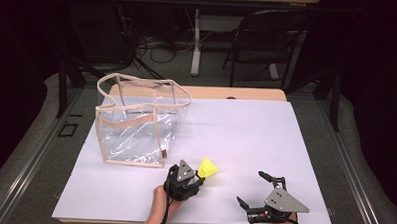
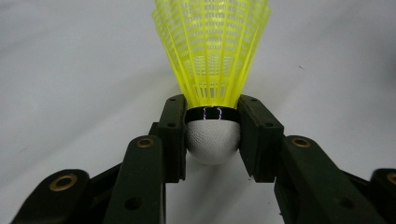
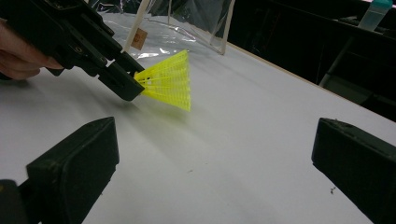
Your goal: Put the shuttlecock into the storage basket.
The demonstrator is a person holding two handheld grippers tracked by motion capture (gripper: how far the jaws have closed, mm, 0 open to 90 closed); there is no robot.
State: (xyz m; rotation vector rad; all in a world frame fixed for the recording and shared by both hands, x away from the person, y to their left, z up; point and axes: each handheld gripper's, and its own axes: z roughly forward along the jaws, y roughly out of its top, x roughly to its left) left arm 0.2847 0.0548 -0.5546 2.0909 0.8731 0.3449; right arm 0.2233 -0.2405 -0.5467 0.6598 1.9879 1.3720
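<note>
Left gripper view: the yellow shuttlecock (image 2: 212, 60) sits clamped by its white cork head between the left gripper (image 2: 212, 135) pads, skirt pointing away, low over the white table (image 2: 70, 70). The right gripper (image 1: 256, 190) rests nearby, jaws spread wide and empty. A clear plastic bag (image 1: 136, 122) stands just behind the left gripper.

We see a shuttlecock (image 2: 212, 51) with a skirt of glossy yellow plastic mesh, a shiny black band and a white, finely textured nose. The matt black plastic jaws carry brass-coloured rivets. The desk (image 1: 245, 138) top looks smooth, matt and pale. The bag (image 1: 136, 122) is clear glossy plastic with beige cloth-like trim.
</note>
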